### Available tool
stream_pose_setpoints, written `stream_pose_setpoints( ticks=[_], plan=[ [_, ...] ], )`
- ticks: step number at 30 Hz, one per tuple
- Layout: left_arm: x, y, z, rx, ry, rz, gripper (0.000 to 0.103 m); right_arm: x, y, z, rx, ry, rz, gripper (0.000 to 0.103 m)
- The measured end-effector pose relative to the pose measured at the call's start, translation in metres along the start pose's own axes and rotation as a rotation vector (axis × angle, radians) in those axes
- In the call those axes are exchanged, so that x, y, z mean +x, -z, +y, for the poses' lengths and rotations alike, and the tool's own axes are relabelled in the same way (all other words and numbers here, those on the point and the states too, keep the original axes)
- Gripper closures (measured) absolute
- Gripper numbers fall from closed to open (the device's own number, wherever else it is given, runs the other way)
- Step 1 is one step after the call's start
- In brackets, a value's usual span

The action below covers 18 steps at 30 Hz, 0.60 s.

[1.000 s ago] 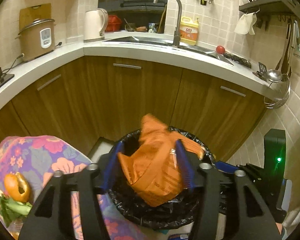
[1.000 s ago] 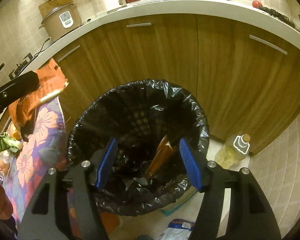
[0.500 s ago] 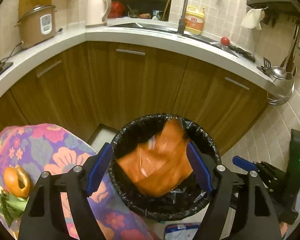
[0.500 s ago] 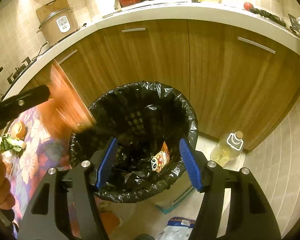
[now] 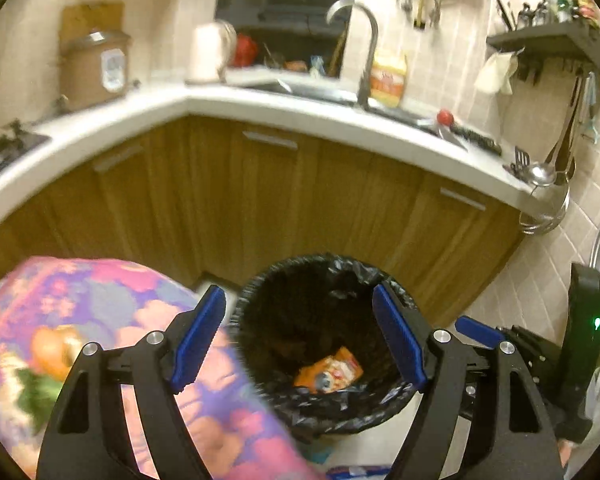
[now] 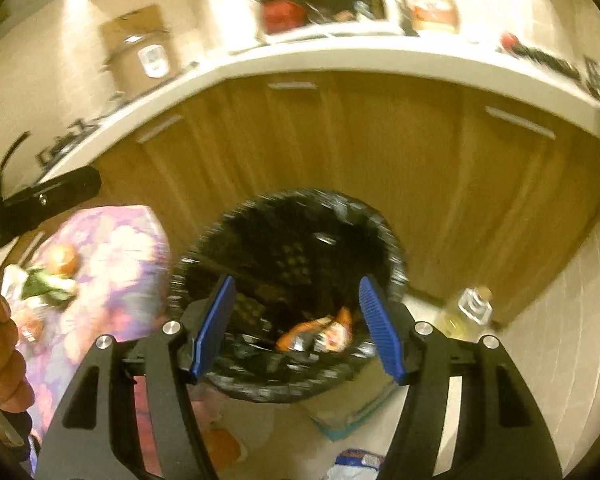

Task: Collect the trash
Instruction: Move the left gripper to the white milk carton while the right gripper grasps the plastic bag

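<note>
A bin lined with a black bag (image 5: 332, 276) stands on the floor before the wooden cabinets; it also shows in the right wrist view (image 6: 260, 208). An orange snack wrapper (image 5: 328, 370) lies inside it, also seen in the right wrist view (image 6: 320, 332). My left gripper (image 5: 300, 340) is open and empty above the bin's near rim. My right gripper (image 6: 298, 328) is open and empty over the bin. Orange peel and green scraps (image 5: 46, 360) lie on the floral cloth (image 5: 140, 312) to the left.
A bottle of oil (image 6: 470, 310) stands on the floor right of the bin. A wrapper (image 6: 356, 462) and an orange bit (image 6: 224, 446) lie on the floor near the bin. The worktop (image 5: 260, 108) carries a rice cooker (image 5: 94, 66) and kettle.
My left gripper opened and the orange wrapper dropped into the bin. Both grippers have pulled back from the bin; the views are blurred by motion.
</note>
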State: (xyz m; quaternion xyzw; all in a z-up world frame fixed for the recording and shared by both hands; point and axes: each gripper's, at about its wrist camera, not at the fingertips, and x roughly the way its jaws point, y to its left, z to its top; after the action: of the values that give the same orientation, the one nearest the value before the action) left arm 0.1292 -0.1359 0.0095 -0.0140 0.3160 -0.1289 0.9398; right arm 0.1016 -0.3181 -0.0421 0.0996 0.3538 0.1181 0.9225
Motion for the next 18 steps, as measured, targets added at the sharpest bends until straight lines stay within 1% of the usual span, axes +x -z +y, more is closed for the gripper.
stream_pose_setpoints(
  ticks=[1,3,6,8,10,12,13,15,16,18],
  plan=[
    [-0.017,0.005,0.006,0.000,-0.026,-0.031,0.029,-0.004,-0.001,0.011,-0.021,-0.024,-0.014,0.042],
    [-0.040,0.011,0.018,-0.010,-0.069,-0.063,0.029,-0.011,-0.003,0.040,-0.070,-0.080,-0.040,0.042],
    [-0.082,0.026,0.047,-0.053,-0.147,-0.114,0.029,-0.019,-0.004,0.083,-0.131,-0.174,-0.071,0.042],
    [-0.113,0.039,0.070,-0.089,-0.215,-0.146,0.028,-0.022,-0.001,0.115,-0.183,-0.228,-0.088,0.042],
    [-0.141,0.054,0.096,-0.136,-0.285,-0.161,0.028,-0.022,0.003,0.145,-0.237,-0.263,-0.097,0.042],
    [-0.166,0.070,0.121,-0.181,-0.342,-0.177,0.028,-0.020,0.006,0.169,-0.281,-0.277,-0.096,0.042],
    [-0.185,0.082,0.139,-0.215,-0.390,-0.188,0.028,-0.018,0.008,0.180,-0.302,-0.277,-0.097,0.042],
    [-0.207,0.096,0.162,-0.254,-0.446,-0.200,0.027,-0.010,0.010,0.203,-0.346,-0.275,-0.095,0.042],
    [-0.223,0.108,0.181,-0.290,-0.492,-0.204,0.026,-0.006,0.011,0.211,-0.362,-0.277,-0.089,0.042],
    [-0.241,0.122,0.206,-0.337,-0.533,-0.204,0.025,0.005,0.013,0.228,-0.395,-0.283,-0.066,0.042]
  ],
)
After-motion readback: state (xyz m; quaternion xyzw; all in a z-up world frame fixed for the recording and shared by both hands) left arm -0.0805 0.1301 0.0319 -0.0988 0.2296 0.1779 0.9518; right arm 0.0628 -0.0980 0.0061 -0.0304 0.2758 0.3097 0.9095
